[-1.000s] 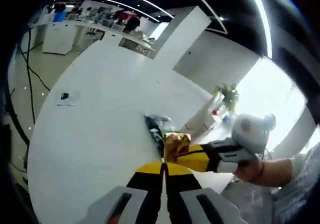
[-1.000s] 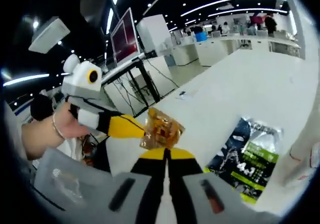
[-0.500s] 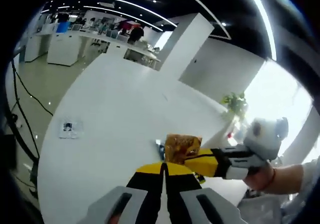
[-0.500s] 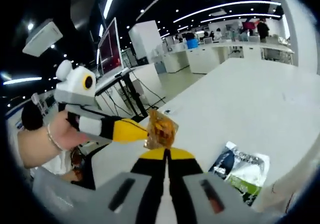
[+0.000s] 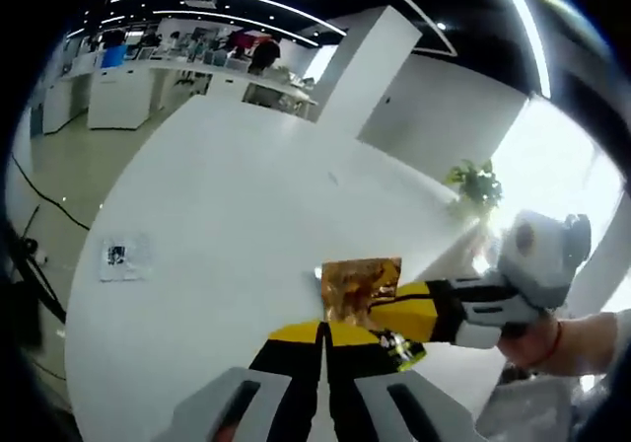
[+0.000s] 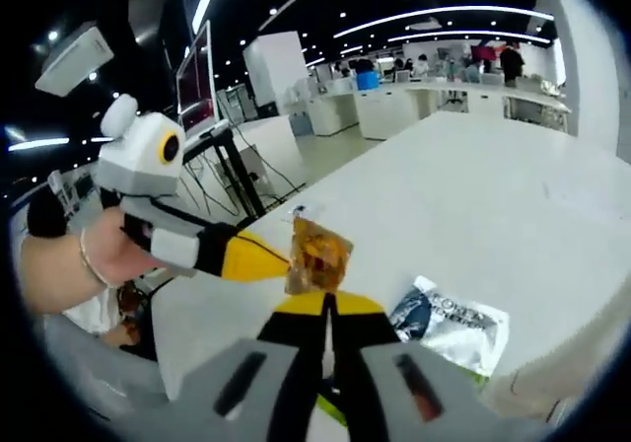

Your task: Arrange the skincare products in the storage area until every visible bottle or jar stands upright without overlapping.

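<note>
Amber packet (image 5: 359, 286) pinched between left gripper (image 5: 322, 326) and right gripper (image 6: 328, 298).

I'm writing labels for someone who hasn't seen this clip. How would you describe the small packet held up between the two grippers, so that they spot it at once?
Start from the big white table; just above its near edge the left gripper and right gripper meet with yellow tips. Both pinch the small packet, crinkly, clear and amber-gold. The flat pouch lying on the table is instead dark, white and green.
</note>
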`<state>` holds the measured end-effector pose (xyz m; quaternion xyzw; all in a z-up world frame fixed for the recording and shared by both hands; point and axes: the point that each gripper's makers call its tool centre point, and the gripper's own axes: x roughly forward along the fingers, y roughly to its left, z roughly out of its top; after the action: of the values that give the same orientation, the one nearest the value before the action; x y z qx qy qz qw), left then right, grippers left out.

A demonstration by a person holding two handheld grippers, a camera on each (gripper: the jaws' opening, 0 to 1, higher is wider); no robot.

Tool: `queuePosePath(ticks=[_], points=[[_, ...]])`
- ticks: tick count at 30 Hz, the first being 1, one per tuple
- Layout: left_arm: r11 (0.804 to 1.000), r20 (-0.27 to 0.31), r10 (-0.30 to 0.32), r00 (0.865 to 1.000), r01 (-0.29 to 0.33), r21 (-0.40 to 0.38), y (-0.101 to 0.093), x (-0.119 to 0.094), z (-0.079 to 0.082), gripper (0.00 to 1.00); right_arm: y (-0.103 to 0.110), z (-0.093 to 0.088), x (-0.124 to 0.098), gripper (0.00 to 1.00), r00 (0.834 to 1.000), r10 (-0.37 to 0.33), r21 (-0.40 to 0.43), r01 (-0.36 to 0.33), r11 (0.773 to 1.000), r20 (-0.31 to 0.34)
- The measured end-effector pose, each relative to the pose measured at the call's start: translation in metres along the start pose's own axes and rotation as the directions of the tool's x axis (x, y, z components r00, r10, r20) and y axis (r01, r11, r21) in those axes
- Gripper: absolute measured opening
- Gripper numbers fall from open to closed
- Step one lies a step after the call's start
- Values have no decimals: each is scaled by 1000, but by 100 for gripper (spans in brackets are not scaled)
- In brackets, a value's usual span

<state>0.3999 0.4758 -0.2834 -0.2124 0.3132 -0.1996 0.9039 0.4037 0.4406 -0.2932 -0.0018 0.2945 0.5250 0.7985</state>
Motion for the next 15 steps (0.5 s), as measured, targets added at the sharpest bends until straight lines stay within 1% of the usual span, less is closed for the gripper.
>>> queuePosePath(ticks=[1, 2, 8, 10, 11, 14, 15], points=[[1000, 3, 3, 1000, -3, -1, 1, 2, 3, 1, -3, 2, 1, 2, 1000, -8, -5, 8, 1000, 3], [1000, 26, 13, 1000, -12, -14, 6, 12, 13, 1, -17, 12, 5, 2, 999, -35, 12, 34, 999, 19], [999, 36, 30, 999, -30, -10, 11, 24, 21, 1, -31, 21, 10, 2, 996, -66, 7, 66, 998, 51], [999, 33, 35, 999, -35, -7, 13, 28, 22, 1, -35, 23, 11, 2, 995, -77, -3, 78, 997, 58], [999, 15, 46, 999, -46, -3, 16, 40, 24, 1, -50, 25, 15, 2, 993, -97, 9, 97, 995, 61], [999, 0, 51, 999, -51, 15, 17, 50, 23, 1, -54, 25, 15, 2, 992, -108, 7, 107, 994, 62], [998, -6, 53, 999, -53, 21, 17, 53, 22, 1, -59, 19, 16, 2, 992, -120, 2, 120, 993, 41]])
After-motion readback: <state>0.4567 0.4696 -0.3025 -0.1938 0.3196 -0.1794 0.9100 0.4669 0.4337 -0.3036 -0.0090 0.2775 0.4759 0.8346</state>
